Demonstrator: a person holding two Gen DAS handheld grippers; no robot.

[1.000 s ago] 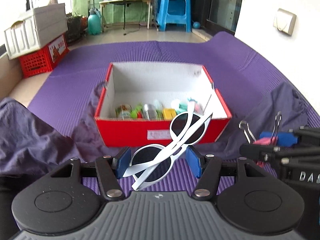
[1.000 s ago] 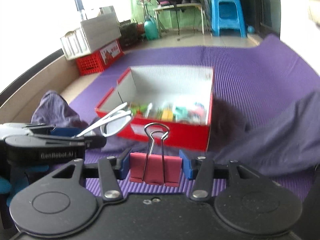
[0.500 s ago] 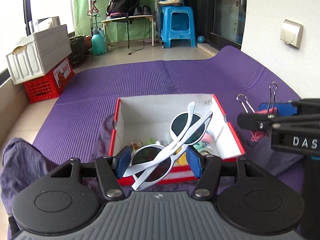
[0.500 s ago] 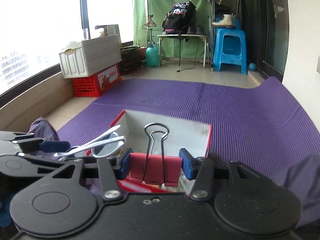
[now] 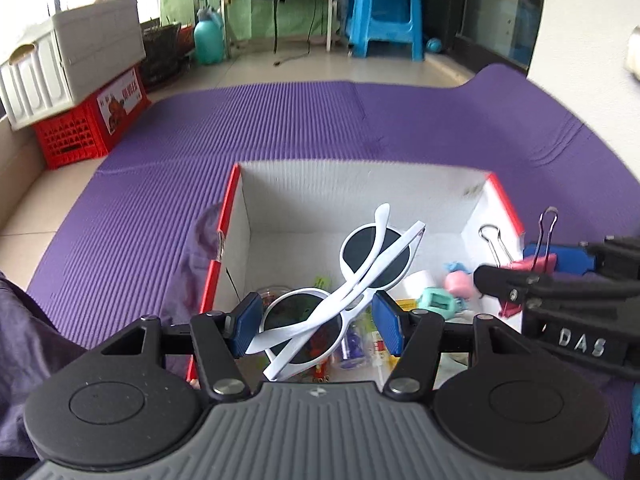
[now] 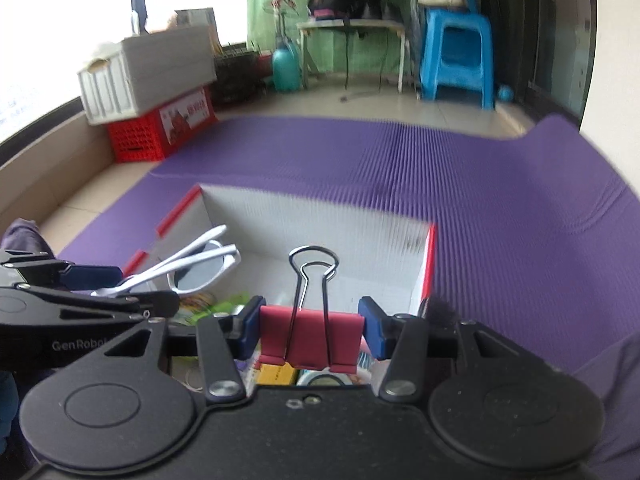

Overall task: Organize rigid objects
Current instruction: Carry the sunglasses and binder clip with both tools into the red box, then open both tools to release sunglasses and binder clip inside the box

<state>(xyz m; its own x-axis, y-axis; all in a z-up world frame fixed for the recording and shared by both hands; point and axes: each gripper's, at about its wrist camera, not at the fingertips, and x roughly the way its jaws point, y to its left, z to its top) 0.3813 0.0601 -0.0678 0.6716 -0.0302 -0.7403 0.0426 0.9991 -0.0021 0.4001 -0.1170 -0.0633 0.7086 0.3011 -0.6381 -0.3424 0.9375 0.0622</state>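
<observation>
My left gripper (image 5: 318, 322) is shut on folded white sunglasses (image 5: 340, 280) and holds them above the open red box (image 5: 224, 232). My right gripper (image 6: 312, 338) is shut on a red binder clip (image 6: 312, 340) with wire handles, also above the box (image 6: 428, 264). The right gripper shows at the right of the left wrist view (image 5: 532, 264), the left one at the left of the right wrist view (image 6: 116, 284). Several small colourful items (image 5: 436, 300) lie on the box's white floor.
The box stands on a purple mat (image 5: 240, 128) with dark purple cloth (image 5: 24, 340) bunched around it. A red crate (image 5: 88, 120) under a white bin, a blue stool (image 5: 384, 12) and a small table stand beyond the mat.
Both grippers have moved forward over the box and tilted down. The box interior now fills the lower middle of both views. Both still hold their objects.
</observation>
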